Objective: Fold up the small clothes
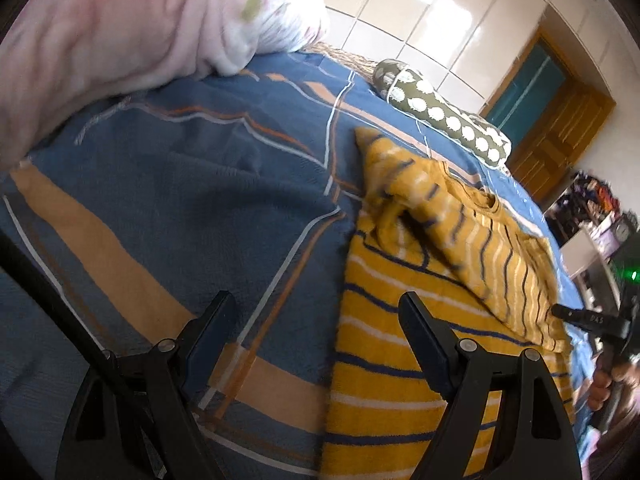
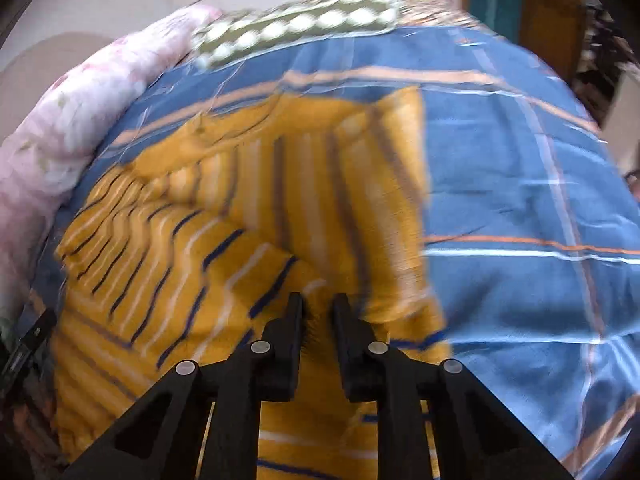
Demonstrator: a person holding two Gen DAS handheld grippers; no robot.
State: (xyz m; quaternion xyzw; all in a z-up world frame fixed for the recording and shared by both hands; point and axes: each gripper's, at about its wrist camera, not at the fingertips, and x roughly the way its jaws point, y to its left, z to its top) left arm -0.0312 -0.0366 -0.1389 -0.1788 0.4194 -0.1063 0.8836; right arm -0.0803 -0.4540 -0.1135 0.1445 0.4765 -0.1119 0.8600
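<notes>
A: Where's the yellow striped top?

B: Flat on the bed's blue bedspread, one sleeve folded across its body. A pink quilt and an olive spotted bolster lie along the bed's far edge.

A: And the left tongs?

B: Spread wide, gripping nothing, straddling the top's edge.

A: The right tongs?

B: Nearly closed, a narrow gap left. They're over the top; blur hides whether fabric is pinched.

A home bedroom: bed, pillows, wooden door.
</notes>
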